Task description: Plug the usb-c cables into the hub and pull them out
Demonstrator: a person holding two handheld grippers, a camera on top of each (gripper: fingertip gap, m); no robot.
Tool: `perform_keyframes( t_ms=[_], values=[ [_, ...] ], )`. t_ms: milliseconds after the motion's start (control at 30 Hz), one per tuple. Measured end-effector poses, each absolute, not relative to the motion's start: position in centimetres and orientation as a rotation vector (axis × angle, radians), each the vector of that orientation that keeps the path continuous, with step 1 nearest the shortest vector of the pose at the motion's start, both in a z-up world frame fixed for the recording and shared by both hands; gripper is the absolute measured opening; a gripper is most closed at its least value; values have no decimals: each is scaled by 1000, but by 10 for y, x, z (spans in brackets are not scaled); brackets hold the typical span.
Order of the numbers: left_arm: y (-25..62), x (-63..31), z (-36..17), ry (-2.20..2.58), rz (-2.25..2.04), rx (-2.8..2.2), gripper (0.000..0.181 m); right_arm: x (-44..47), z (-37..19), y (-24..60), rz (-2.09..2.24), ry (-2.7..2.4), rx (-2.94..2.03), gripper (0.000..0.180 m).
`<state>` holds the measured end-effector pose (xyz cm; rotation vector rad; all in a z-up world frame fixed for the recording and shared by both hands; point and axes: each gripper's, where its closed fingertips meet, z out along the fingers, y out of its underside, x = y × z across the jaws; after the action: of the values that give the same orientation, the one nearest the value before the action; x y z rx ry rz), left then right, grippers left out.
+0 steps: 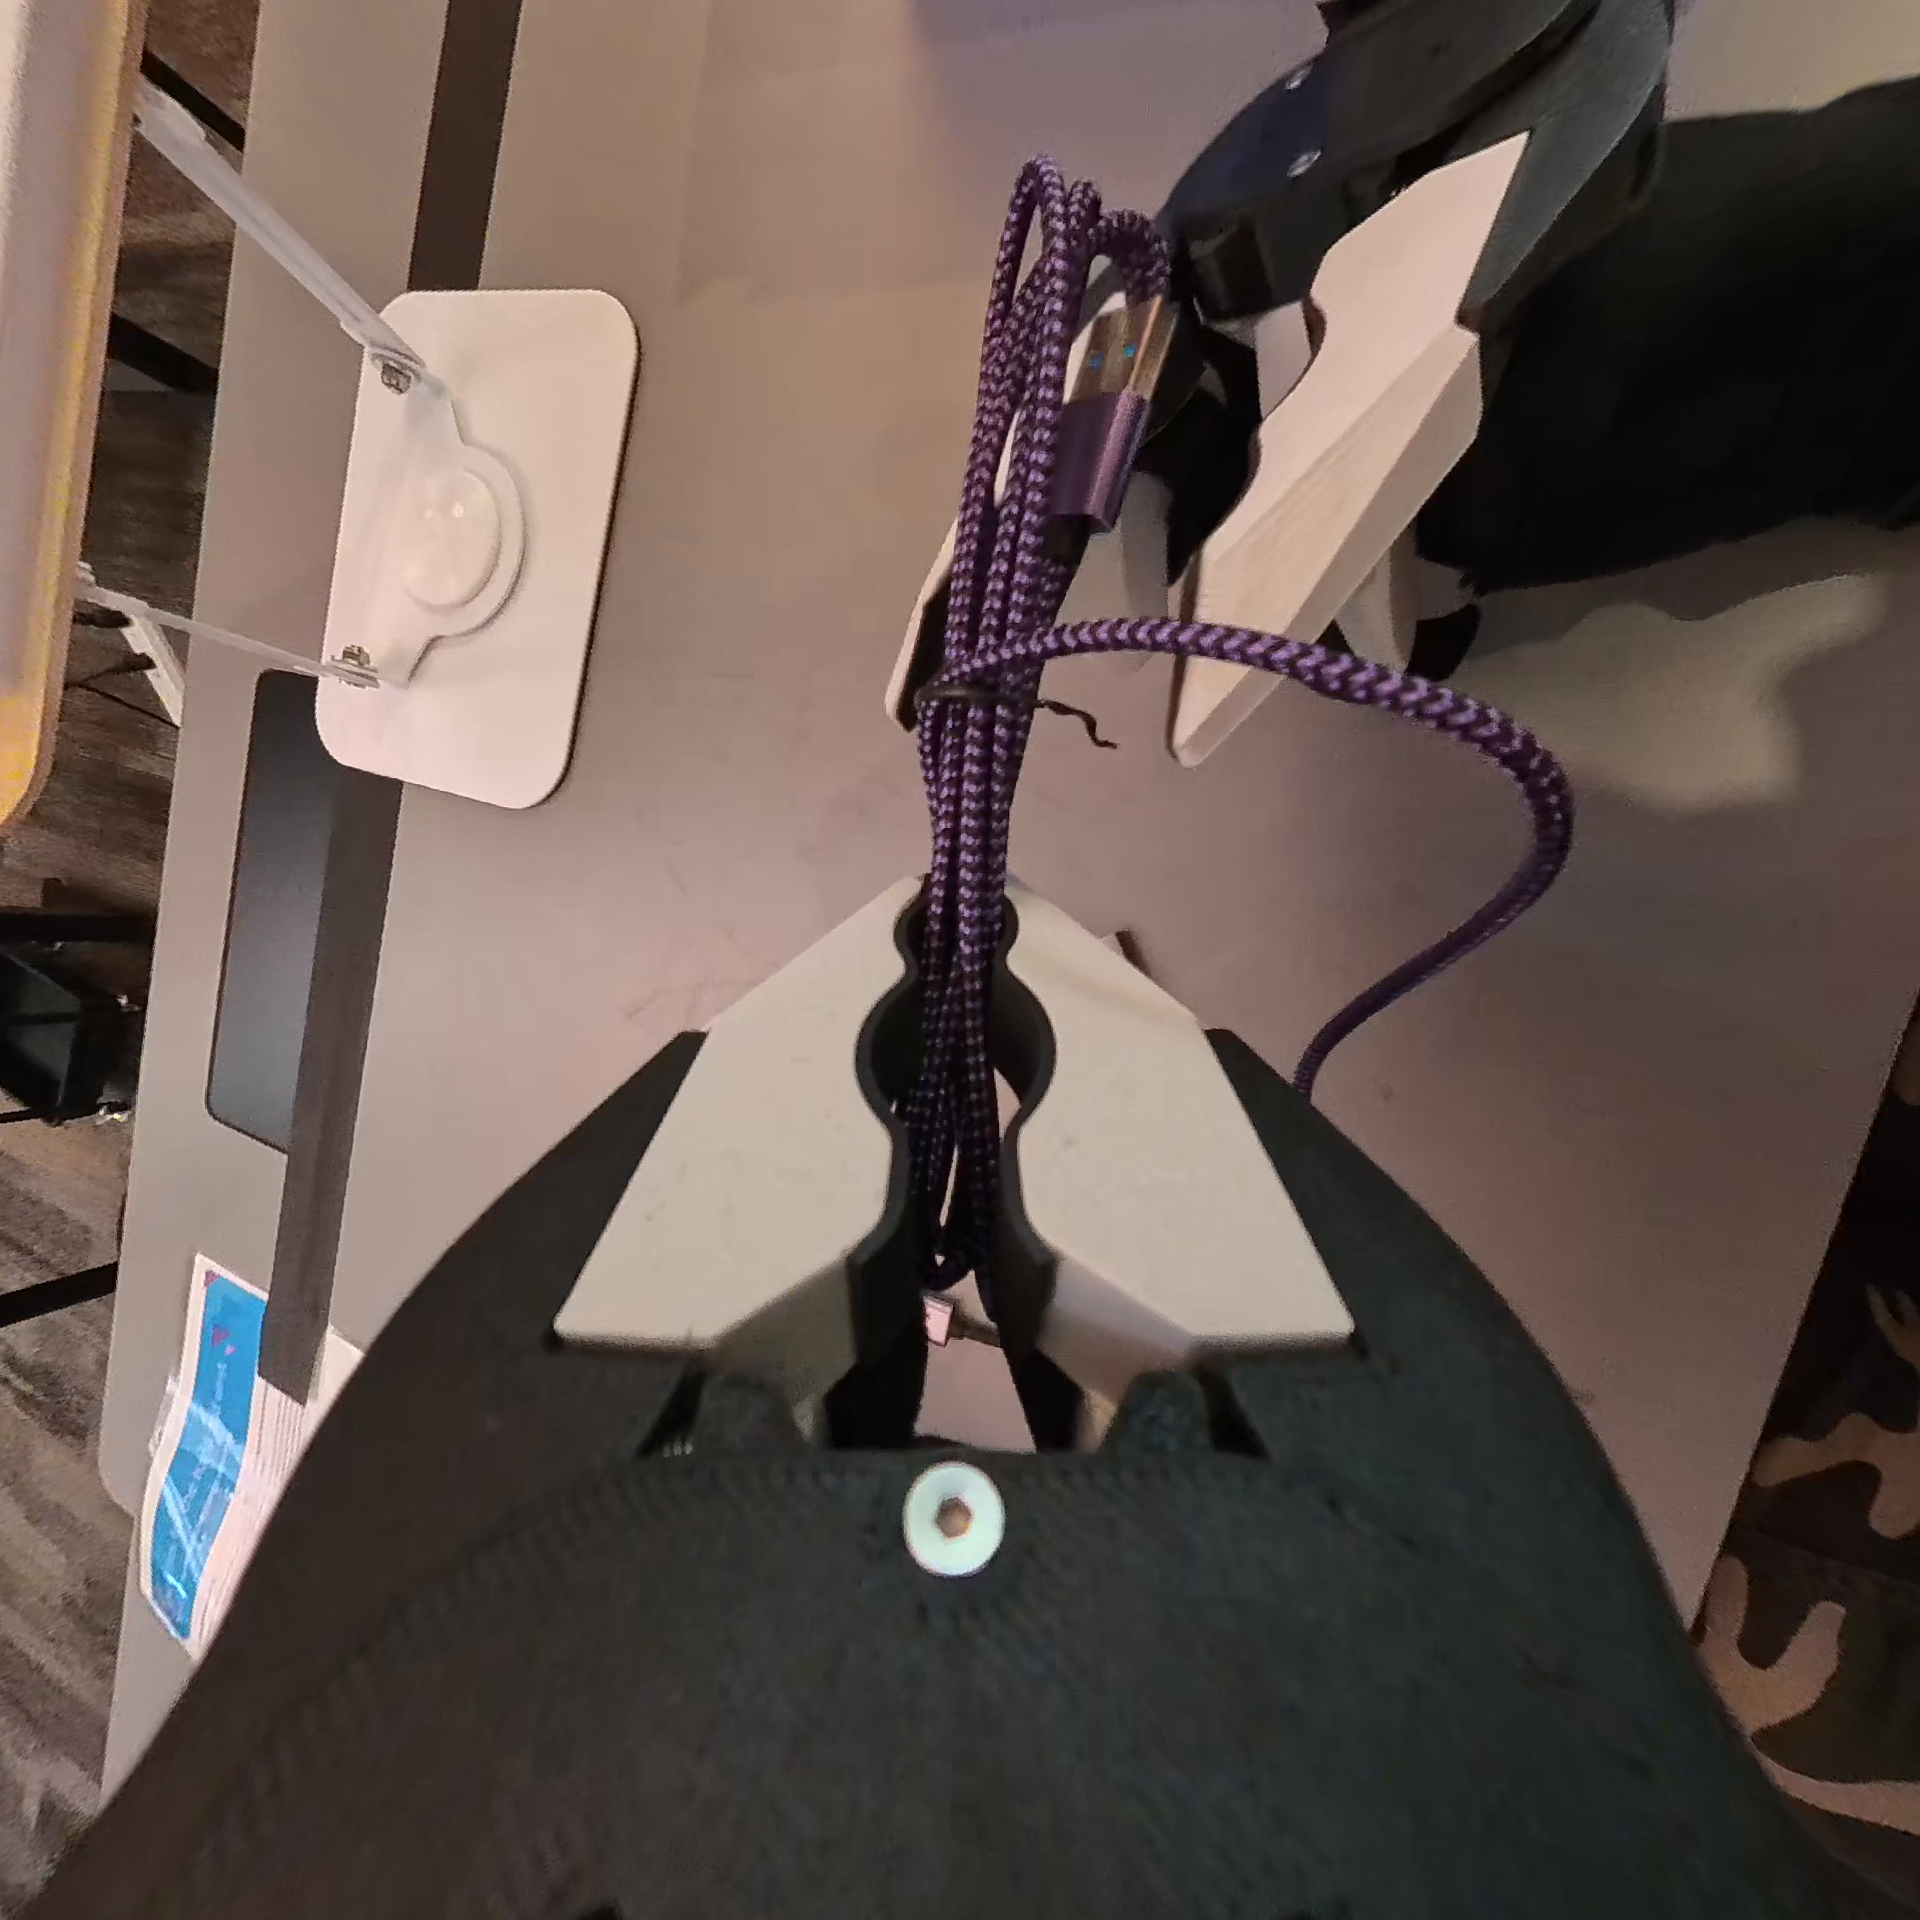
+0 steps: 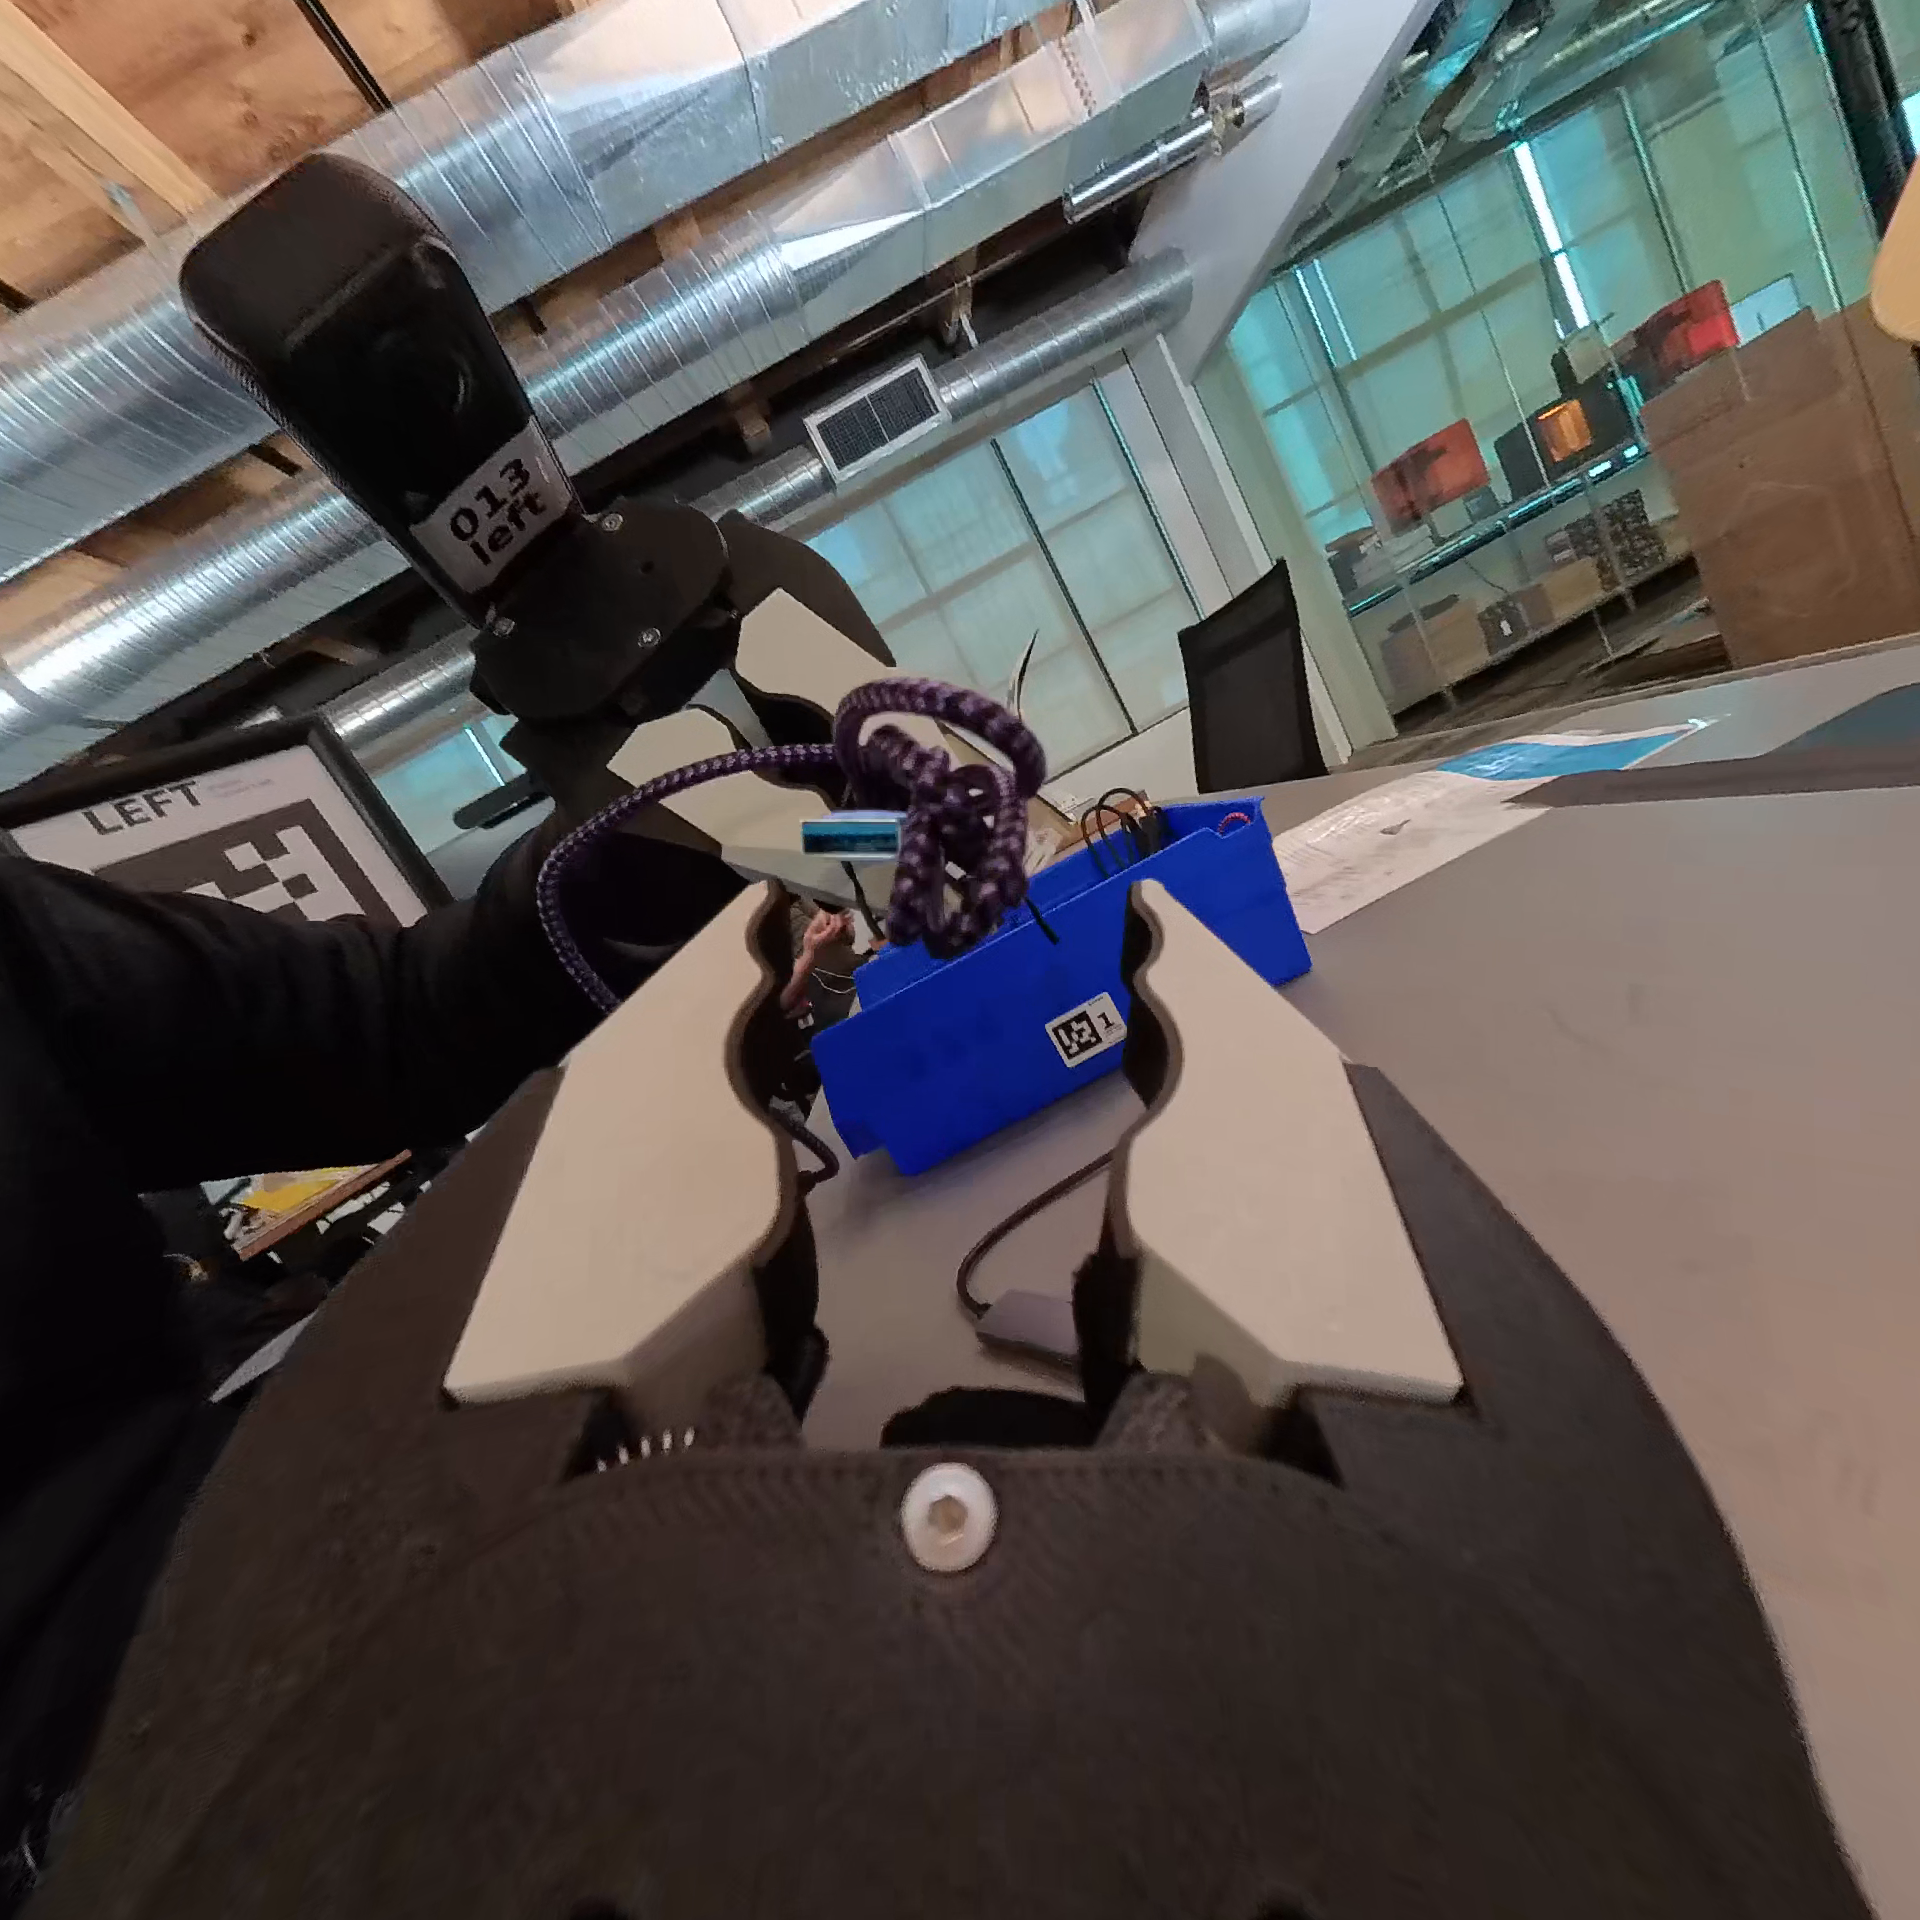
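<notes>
A purple braided cable [image 1: 977,582], bundled with a thin black tie, hangs above the grey table [image 1: 727,260]. My left gripper [image 1: 961,904] is shut on the bundle. One loose strand loops off to the right. The cable's metal plug with a blue insert [image 1: 1117,364] points away from me. My right gripper [image 1: 1049,717] is open, one finger on each side of the bundle near the plug. In the right wrist view my right gripper [image 2: 945,925] is open and empty just below the bundle [image 2: 935,831] and plug [image 2: 852,836]. A grey hub [image 2: 1023,1325] with a black cord lies on the table.
A blue bin [image 2: 1039,997] holding black wires stands behind the hub. Papers [image 2: 1403,831] lie at the right. A white plate with a clear dome mount [image 1: 478,540] sits near the table's left edge, and a blue printed sheet [image 1: 208,1455] lies below it. My two grippers' fingertips are within a few centimetres of each other.
</notes>
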<state>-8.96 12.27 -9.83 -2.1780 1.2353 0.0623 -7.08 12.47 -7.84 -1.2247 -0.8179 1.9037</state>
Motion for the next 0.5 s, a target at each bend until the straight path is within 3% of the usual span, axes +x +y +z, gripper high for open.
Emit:
perform_keyframes(
  t_ms=[500],
  values=[
    [129,-82,-101,1234,73,-2169,2,-69,-77,127,1969,-789,-1198,49]
  ],
)
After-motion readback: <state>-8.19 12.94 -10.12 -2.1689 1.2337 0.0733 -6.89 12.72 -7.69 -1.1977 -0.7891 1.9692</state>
